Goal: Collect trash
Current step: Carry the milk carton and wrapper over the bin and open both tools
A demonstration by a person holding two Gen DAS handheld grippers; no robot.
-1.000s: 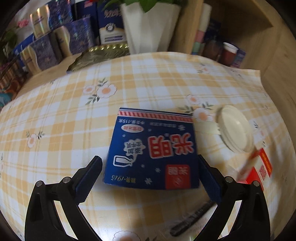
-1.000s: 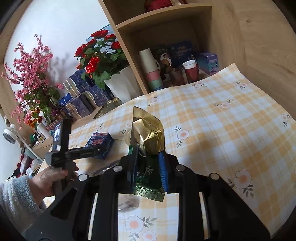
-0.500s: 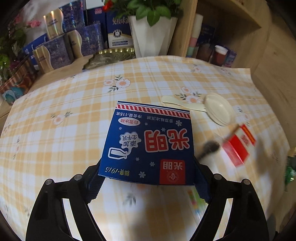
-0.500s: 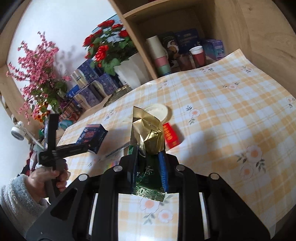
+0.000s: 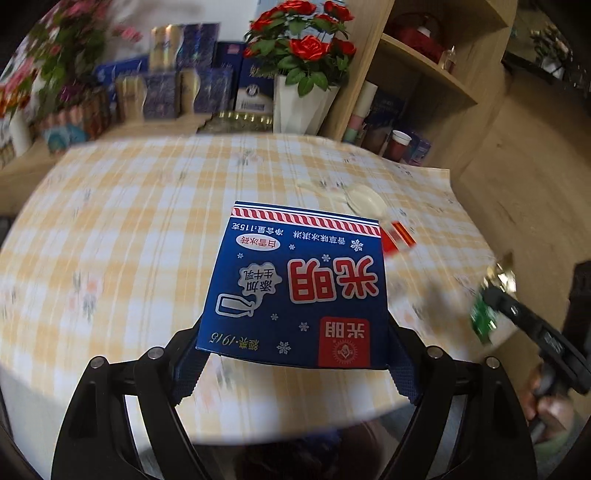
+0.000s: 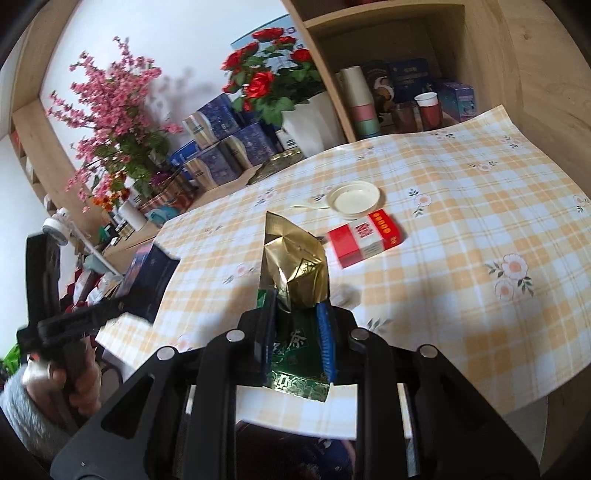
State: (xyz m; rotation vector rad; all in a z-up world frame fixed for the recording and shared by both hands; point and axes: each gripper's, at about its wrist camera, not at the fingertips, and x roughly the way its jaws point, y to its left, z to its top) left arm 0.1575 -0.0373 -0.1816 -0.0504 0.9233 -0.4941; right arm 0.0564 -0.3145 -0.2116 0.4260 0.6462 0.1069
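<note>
While the left wrist camera is looking down its own fingers, the left gripper [image 5: 295, 354] is clamping a blue carton [image 5: 295, 284] by its two side walls, jaws set wide to span it, the printed top face turned up and the carton lifted clear of the checked tablecloth [image 5: 129, 229]. That view alone is showing the carton's red and white lettering. At its far right edge the right gripper [image 5: 491, 295] is appearing from the side, blurred, with a scrap of green and gold packet [image 5: 484, 317] at its tip and a hand below it.

From the right wrist camera, the right gripper [image 6: 295, 325] is pinching that foil packet [image 6: 293, 273] between narrow jaws; the gold upper part is standing crumpled above the pads and the green printed end is hanging out behind them. Only this view is giving the packet in full. It is also showing the left gripper [image 6: 122, 302] from outside, near the table's left edge, a grey-sleeved hand [image 6: 74, 373] wrapping its handle and the blue carton [image 6: 151, 277] seen edge-on as a dark box.

On the cloth beyond the packet, a red and white box [image 6: 364, 236] is lying flat, just beside a white lid [image 6: 354, 197]. Both views are catching these two, though the left one is smearing them. Red roses in a white vase [image 6: 310, 122] are standing at the table's far side next to a wooden shelf [image 6: 384, 22].
</note>
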